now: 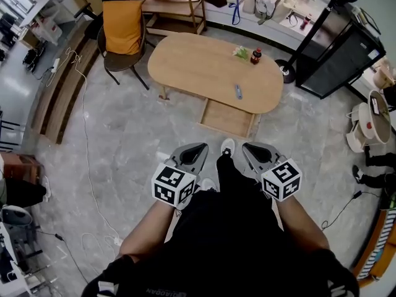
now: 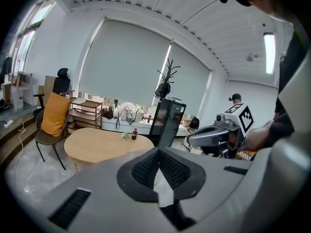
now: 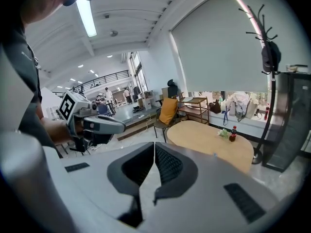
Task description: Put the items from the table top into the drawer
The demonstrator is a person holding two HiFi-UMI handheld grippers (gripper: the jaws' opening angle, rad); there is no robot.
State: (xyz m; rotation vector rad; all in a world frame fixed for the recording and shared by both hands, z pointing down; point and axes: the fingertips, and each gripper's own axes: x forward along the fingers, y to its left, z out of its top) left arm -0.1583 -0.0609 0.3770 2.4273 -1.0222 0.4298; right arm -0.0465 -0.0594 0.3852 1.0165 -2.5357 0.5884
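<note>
Left gripper (image 1: 197,149) and right gripper (image 1: 250,148): jaws closed, empty, well short of the bench (image 1: 185,60). The blue item (image 1: 239,91) lies by its near edge, lengthways toward us, nearer the right gripper.

My pictures are evenly bright from the ceiling lamp (image 3: 86,14) and daylight through the blind (image 2: 126,67), with only soft shadow under the table (image 1: 198,67), sharp everywhere, yet both gripper views bend strongly and darken at the edges
</note>
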